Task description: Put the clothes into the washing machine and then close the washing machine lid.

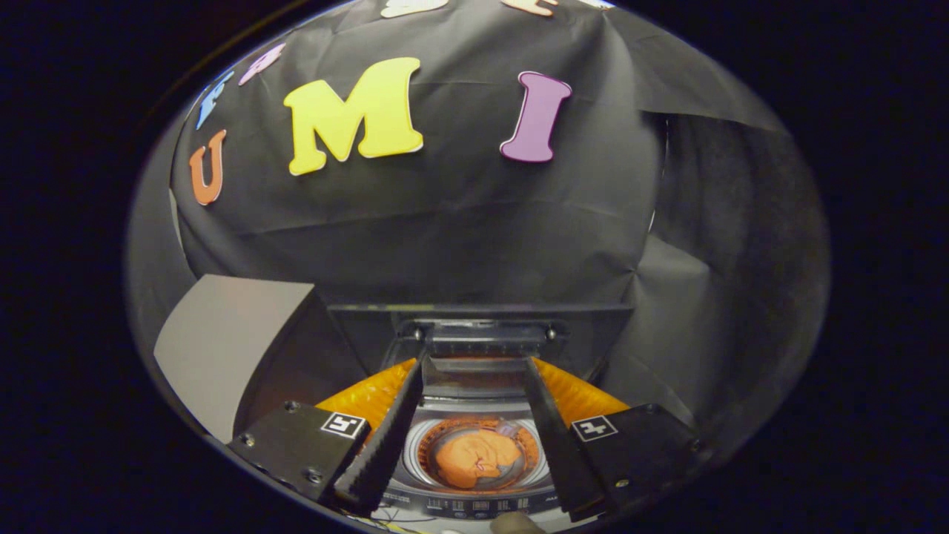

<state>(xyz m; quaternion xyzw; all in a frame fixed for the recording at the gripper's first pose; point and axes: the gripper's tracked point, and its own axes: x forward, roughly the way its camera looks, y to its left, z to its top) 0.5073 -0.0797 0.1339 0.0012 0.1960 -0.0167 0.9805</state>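
I see the booth's black cloth wall (474,222) taking up the far side, wrinkled, with a fold at the right. Below it a grey panel (222,341) stands to the left of the machine; can't tell what it belongs to. The toy washing machine (474,445) sits straight ahead and below the gripper, top-loader type, orange body (371,393) showing on both sides past the fingers. Its lid (482,334) is up, standing at the back edge against the wall, dark and see-through, hinge screws visible. Drum opening (478,452) is exposed, ringed in pale grey. The clothes (474,456), an orange bundle, lie down inside the drum, seen between the two fingers. A control strip (474,506) runs along the machine's near edge; markings too small to read. My gripper (474,378) is released: fingers (385,437) spread wide apart, nothing between the pads, both hanging above the opening, tips aimed at the raised lid but apart from it. Small tan object (515,523) at the very near edge, can't identify.
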